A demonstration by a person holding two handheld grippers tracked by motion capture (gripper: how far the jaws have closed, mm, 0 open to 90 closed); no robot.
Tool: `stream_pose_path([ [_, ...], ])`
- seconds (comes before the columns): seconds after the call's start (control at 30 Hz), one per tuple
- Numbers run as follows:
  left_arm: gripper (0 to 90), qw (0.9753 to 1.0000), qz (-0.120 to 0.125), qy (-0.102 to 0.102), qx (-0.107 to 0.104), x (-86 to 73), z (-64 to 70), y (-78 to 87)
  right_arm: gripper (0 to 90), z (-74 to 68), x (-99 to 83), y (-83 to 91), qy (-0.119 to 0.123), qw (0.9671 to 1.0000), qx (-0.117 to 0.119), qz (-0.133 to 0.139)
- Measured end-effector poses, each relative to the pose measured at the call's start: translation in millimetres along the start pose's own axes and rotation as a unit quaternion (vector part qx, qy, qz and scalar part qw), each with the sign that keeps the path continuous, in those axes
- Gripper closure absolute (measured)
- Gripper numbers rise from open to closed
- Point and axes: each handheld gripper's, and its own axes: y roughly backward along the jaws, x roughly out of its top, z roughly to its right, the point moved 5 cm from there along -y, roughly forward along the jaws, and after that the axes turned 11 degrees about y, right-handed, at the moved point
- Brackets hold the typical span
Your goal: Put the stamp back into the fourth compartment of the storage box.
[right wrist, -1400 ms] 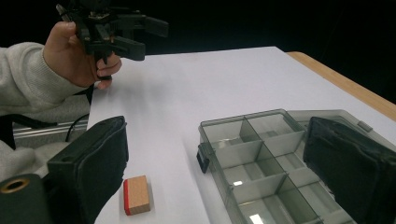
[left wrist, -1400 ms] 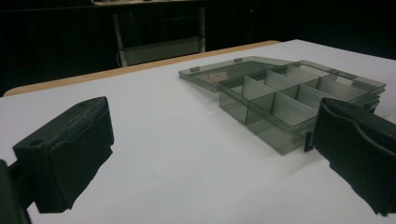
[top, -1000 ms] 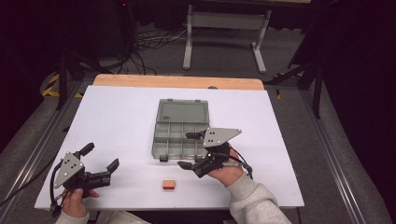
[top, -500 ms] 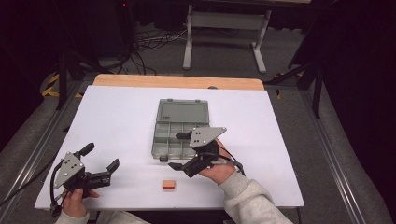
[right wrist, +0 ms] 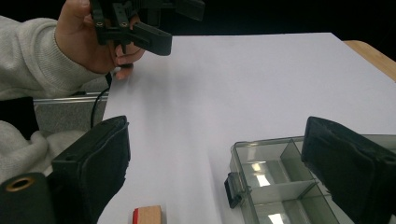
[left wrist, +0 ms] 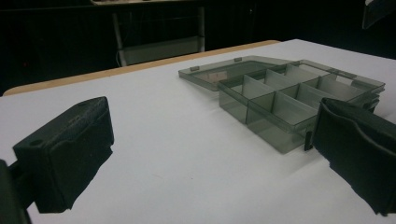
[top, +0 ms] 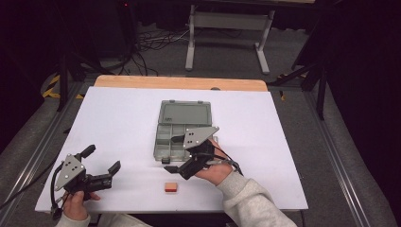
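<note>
Organizer box (top: 183, 130) sits mid-table, lid flat open toward the far side; smoky translucent grey plastic, rectangular, thin divider walls splitting the tray into small compartments, all look empty where visible, black latch (right wrist: 232, 190) on the near edge. In the left gripper view the same box (left wrist: 289, 100) reads glossy and hard-edged, lid hinged flush to the surface. Small block (top: 170, 187) lies on the table just in front of the box, apart from it: pale wood body with a red face, squared corners; seen also at the bottom of the right gripper view (right wrist: 148, 216). Right gripper (top: 173, 153) hovers at the box's near edge, jaws spread wide with nothing between them, one over the tray corner, the other over bare table; jaw pads matte black, slightly grainy rubber. Grey three-cornered plate (top: 200, 136) on top, drilled holes. Left gripper (top: 101, 159) is near the table's front-left corner, well apart from the box, jaws likewise wide apart and empty; left hand (right wrist: 93, 39) wraps its handle, light knit sleeve (right wrist: 25, 58). Table (top: 118, 118) has a smooth matte white top with a bare wood strip (top: 179, 83) along the far edge. Room behind is dark: grey floor, loose cables (top: 151, 45), a light metal stand (top: 227, 28).
</note>
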Motion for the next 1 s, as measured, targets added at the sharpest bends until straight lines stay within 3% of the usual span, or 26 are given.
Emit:
stream_pose_path([
  [0.3,0.1,1.0000,0.002,0.001,0.000,0.0,-0.3,-0.3,14.4,0.0,-0.2,-7.3,0.001,0.9998,0.018,-0.011],
  [0.6,0.2,1.0000,0.002,0.002,0.001,0.1,-0.6,0.1,15.9,-2.0,-0.3,-14.3,0.009,0.9980,0.044,-0.045],
  [0.73,0.1,1.0000,0.003,0.003,0.001,0.1,-0.6,0.2,20.6,-6.3,-2.1,-17.0,0.013,0.9955,0.065,-0.067],
  [1.0,0.1,1.0000,0.001,0.002,0.000,-0.1,-0.3,-0.2,21.2,-11.3,-7.6,-18.5,0.011,0.9916,0.080,-0.101],
])
